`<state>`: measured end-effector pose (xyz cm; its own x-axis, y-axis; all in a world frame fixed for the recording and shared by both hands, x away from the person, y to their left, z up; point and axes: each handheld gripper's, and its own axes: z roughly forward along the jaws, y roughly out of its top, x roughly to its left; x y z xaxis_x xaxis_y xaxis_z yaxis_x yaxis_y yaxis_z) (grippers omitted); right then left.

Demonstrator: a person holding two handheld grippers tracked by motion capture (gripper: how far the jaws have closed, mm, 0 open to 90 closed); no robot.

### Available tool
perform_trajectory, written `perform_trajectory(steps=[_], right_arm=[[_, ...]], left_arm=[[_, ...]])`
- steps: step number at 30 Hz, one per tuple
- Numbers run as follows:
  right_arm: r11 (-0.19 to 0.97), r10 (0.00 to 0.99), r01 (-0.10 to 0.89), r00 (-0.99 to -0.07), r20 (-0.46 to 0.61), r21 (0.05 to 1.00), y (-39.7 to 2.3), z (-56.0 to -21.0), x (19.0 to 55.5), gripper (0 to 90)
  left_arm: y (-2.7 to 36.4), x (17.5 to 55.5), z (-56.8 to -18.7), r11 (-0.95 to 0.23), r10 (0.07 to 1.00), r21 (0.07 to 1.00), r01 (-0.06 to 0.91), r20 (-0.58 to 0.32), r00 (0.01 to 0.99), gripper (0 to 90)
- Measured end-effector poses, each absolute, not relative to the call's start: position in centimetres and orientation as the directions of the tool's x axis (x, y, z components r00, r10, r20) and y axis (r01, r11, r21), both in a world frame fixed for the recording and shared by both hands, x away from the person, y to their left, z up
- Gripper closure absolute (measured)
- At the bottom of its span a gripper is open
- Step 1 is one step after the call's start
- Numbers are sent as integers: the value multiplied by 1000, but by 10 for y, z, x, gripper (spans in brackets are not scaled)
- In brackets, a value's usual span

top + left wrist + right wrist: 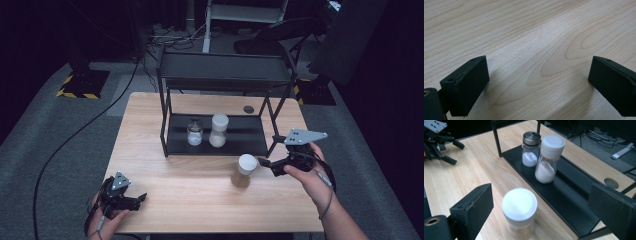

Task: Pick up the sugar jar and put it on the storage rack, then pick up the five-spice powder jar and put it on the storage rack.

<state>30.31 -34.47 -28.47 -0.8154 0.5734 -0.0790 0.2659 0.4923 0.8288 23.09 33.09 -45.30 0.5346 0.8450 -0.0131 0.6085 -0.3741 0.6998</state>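
A jar with a white cap and brownish contents [243,171] stands on the wooden table [150,150] in front of a black two-tier rack [170,135]. My right gripper [266,148] is open just to the jar's right. In the right gripper view the jar [519,212] sits between the wide-apart jaws without touching them. On the rack's lower shelf stand a small metal-lidded glass shaker [194,132] and a taller white-lidded jar [218,131], both holding white powder. My left gripper [140,201] rests open and empty at the front left, over bare wood [539,62].
The rack's upper shelf [225,70] overhangs the two shelf jars. A round cable hole [248,108] lies in the tabletop behind the rack. Beyond the table are grey carpet, cables and a dark chair [280,35].
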Motion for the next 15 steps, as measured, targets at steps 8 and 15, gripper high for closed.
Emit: perform_trajectory(steps=[8,15], right_arm=[[496,585,287,-808,-71,819,-351,-304,300,60],[486,590,314,-807,-41,816,-354,-325,301,59]], left_arm=[[331,231,-453,-375,844,701,607,-12,536,27],[331,231,-453,-375,845,700,608,-12,535,27]])
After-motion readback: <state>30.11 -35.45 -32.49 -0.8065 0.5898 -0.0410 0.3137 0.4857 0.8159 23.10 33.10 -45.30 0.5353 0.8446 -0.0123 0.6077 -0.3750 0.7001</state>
